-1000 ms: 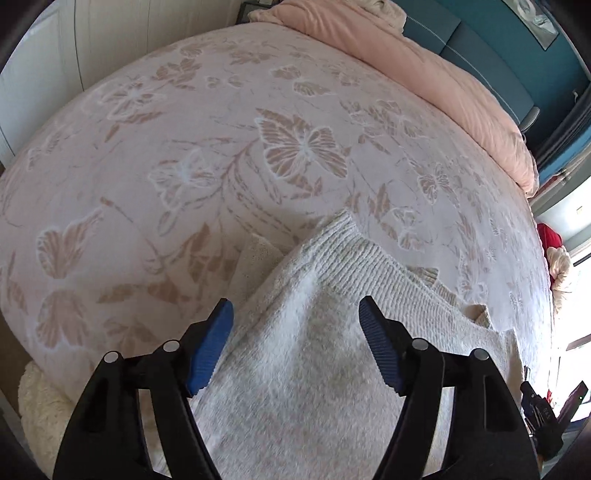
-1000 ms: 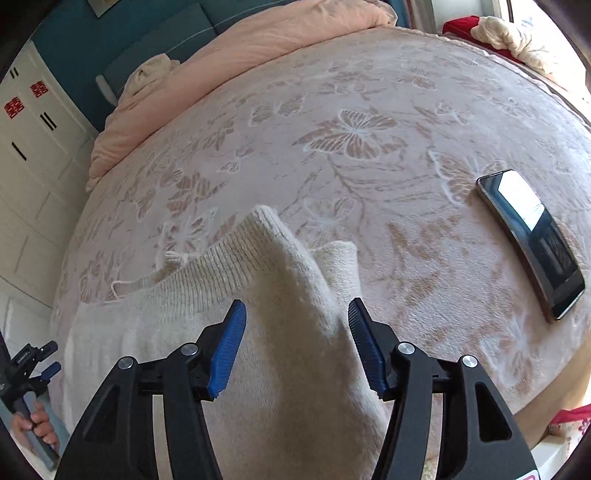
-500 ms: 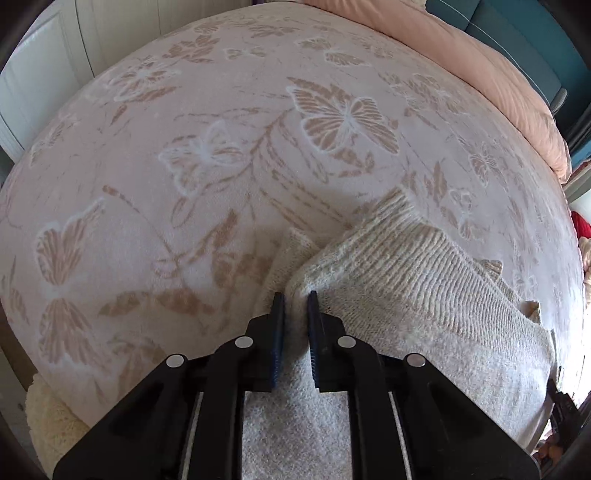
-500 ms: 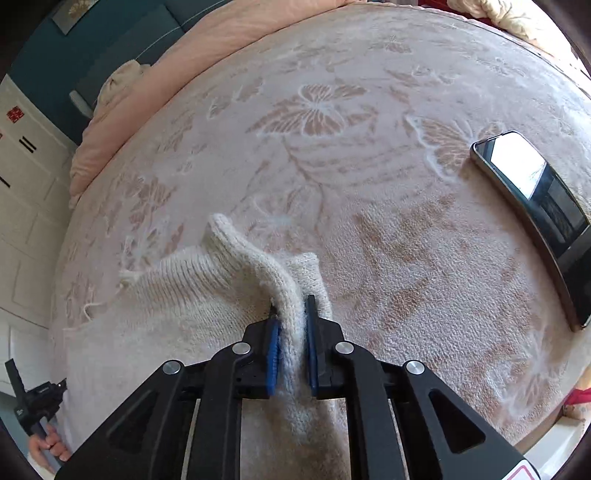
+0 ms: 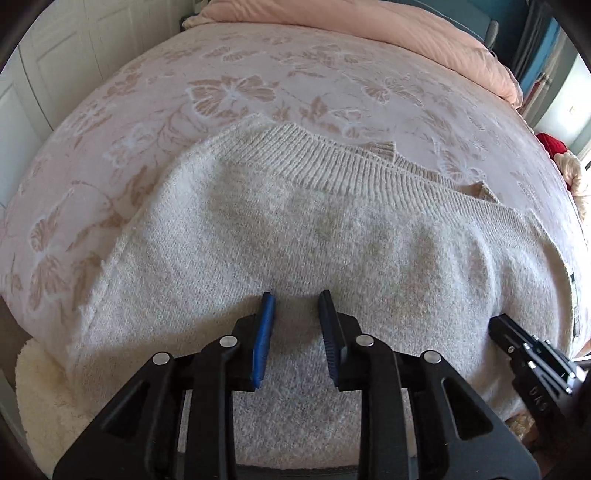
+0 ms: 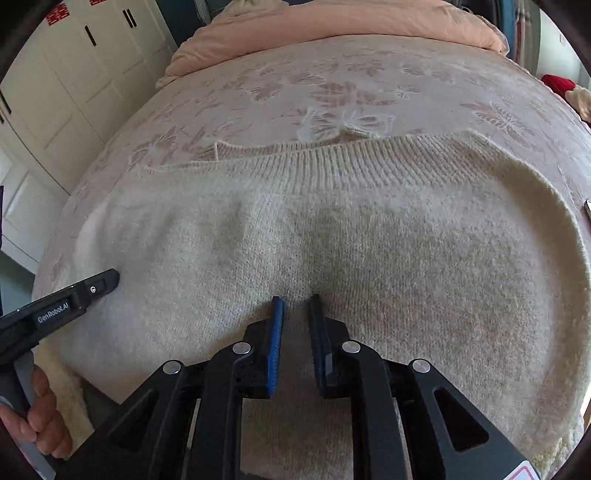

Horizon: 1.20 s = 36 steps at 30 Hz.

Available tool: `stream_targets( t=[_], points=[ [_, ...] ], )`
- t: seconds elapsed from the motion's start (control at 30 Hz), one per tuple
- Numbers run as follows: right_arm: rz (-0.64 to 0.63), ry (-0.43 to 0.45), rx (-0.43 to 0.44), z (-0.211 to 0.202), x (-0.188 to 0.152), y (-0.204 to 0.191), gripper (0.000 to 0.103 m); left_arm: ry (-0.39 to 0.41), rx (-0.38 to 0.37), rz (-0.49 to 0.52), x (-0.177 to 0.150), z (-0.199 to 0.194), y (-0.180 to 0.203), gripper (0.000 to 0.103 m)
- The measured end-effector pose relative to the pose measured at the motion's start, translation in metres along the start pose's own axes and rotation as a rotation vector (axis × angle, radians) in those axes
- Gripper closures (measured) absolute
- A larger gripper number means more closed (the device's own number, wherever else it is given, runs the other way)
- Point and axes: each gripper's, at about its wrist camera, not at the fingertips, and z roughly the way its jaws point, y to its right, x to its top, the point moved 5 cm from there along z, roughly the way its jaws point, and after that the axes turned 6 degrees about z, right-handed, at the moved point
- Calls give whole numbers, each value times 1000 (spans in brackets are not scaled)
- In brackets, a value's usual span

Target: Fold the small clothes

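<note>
A cream knit sweater (image 5: 314, 236) lies folded across the near edge of the bed, its ribbed hem (image 5: 332, 166) toward the far side. It also fills the right wrist view (image 6: 332, 236). My left gripper (image 5: 295, 299) hovers over the sweater's near part with its blue pads a little apart and nothing between them. My right gripper (image 6: 295, 301) stands the same way, slightly open and empty, over the sweater's near middle. The right gripper's body shows at the left wrist view's right edge (image 5: 532, 358); the left gripper's body shows at the right wrist view's left (image 6: 66, 299).
The bed has a pink butterfly-pattern cover (image 5: 236, 92) with a peach duvet (image 5: 369, 26) bunched at the far end. A phone edge (image 6: 587, 208) lies at the right. White wardrobe doors (image 6: 55, 92) stand to the left. A fluffy cream rug (image 5: 40, 398) lies below the bed edge.
Both grippers were shut on the sweater's far corners half a second ago. They have pulled back toward the near edge, let go, and now stand slightly open over the spread sweater.
</note>
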Motion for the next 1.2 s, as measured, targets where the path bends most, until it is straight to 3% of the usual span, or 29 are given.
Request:
stream_targets(
  t=[0.03, 0.1, 0.17, 0.23, 0.37, 0.47, 0.57, 0.63, 0.77, 0.9, 0.93, 0.97, 1.0, 1.03, 1.13, 1.2],
  points=[
    [20, 18, 46, -12, 4, -4, 92, -8, -12, -1, 0, -6, -1, 78],
    [-21, 52, 53, -29, 11, -18, 92, -4, -63, -54, -1, -21, -11, 78],
    [-64, 63, 61, -31, 14, -33, 92, 27, -69, -102, -7, -38, -24, 69],
    [-75, 36, 58, -14, 14, -42, 93, 35, -57, -170, -20, -47, -45, 51],
    [-38, -82, 35, 45, -1, -33, 97, 14, -100, -361, -55, -48, -93, 45],
    [3, -72, 63, 46, 0, -29, 101, -11, -169, -505, -76, -40, -120, 45],
    [18, -61, 62, 27, 7, -35, 99, -3, -206, -569, -81, -38, -128, 41],
    [21, -59, 81, 21, 8, -41, 99, 0, -236, -581, -77, -34, -125, 27],
    [22, -108, 67, 42, -1, -46, 99, -18, -299, -666, -76, -11, -119, 17],
    [13, -90, 67, 50, -5, -45, 100, 3, -309, -764, -74, 3, -127, 18],
    [14, -93, 68, 50, -5, -45, 100, -6, -302, -760, -72, 3, -126, 29],
    [12, -94, 72, 50, -5, -44, 100, -8, -303, -742, -68, 2, -125, 40],
    [9, -92, 78, 50, -5, -44, 100, -4, -311, -720, -63, -1, -124, 63],
    [8, -88, 87, 50, -5, -42, 100, -3, -332, -695, -57, -6, -120, 71],
    [32, -70, 132, 48, -7, -37, 101, 79, -359, -588, -29, -45, -100, 75],
    [68, -61, 166, 40, -6, -34, 101, 149, -364, -446, 0, -79, -68, 77]
  ],
)
